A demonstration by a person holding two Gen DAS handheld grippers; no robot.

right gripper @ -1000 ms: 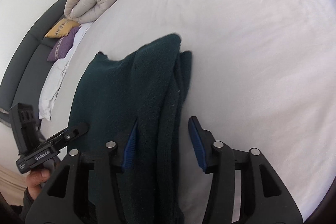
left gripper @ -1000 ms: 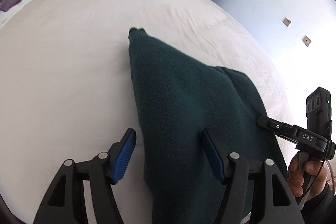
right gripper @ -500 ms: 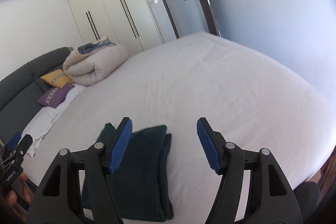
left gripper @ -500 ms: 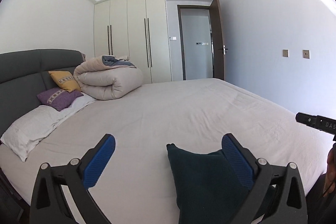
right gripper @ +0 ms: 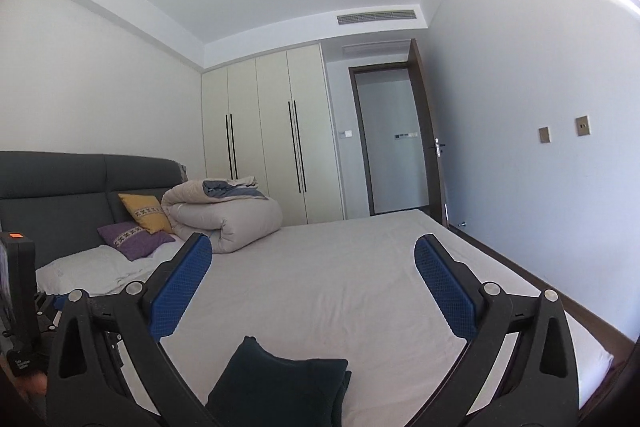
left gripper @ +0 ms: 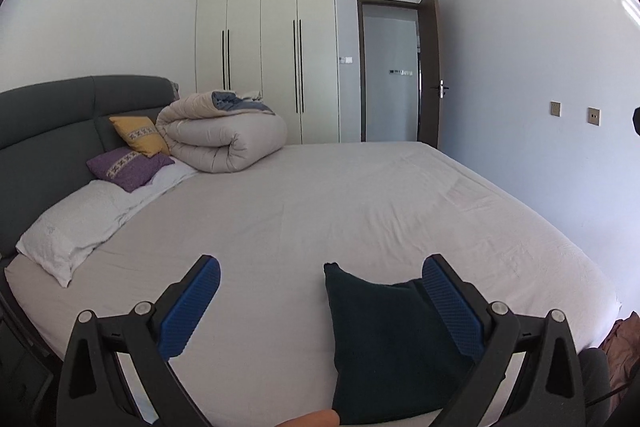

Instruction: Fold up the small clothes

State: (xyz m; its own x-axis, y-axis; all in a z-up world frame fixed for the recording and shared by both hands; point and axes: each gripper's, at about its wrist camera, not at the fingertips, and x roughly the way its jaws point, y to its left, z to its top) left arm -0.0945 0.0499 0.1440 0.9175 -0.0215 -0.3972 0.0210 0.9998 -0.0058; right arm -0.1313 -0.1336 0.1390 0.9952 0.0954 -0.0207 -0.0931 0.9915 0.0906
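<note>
A dark green folded sweater (left gripper: 384, 339) lies on the white bed (left gripper: 320, 203) near its front edge. My left gripper (left gripper: 319, 267) hangs above and behind it, open, with nothing between its blue pads. In the right wrist view the sweater (right gripper: 280, 383) sits low, beneath the gripper, folded into a compact stack. My right gripper (right gripper: 313, 241) points level over the bed (right gripper: 320, 291); its jaws are opening and hold nothing. The left gripper's body (right gripper: 20, 291) shows at the left edge of that view.
A rolled beige duvet (left gripper: 224, 139), a yellow cushion (left gripper: 138, 135), a purple cushion (left gripper: 128, 167) and a white pillow (left gripper: 76, 223) lie by the grey headboard (left gripper: 44, 123). A wardrobe (left gripper: 276, 59) and a door (left gripper: 390, 75) stand beyond. A brown cloth (left gripper: 620, 339) lies off the bed's right side.
Both grippers let go of the sweater, lifted away from it and tilted up, so the room fills the views. Their jaws spread wider. The sweater stays folded on the bed.
</note>
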